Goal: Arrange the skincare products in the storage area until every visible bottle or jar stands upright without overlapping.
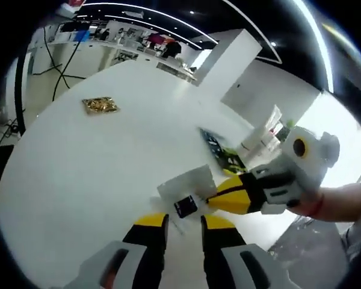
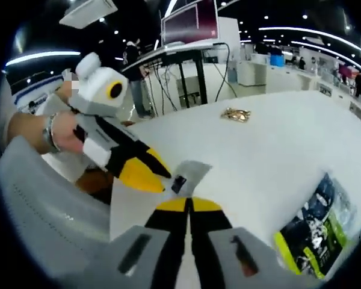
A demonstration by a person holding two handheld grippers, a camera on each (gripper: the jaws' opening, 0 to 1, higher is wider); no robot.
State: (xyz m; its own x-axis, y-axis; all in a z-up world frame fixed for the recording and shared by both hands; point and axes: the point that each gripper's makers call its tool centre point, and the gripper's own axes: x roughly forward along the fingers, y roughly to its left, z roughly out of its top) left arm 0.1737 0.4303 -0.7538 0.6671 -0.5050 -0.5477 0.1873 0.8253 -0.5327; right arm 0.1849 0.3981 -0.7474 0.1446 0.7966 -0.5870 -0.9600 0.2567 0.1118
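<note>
We see open white table ahead; only a gold packet and a green-black pouch interrupt it.

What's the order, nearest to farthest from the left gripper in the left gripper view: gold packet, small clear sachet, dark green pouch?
From the left gripper:
1. Small clear sachet, just past its tips, right gripper on it too.
2. Dark green pouch, farther up, to the right.
3. Gold packet, far upper left on the white table.
</note>
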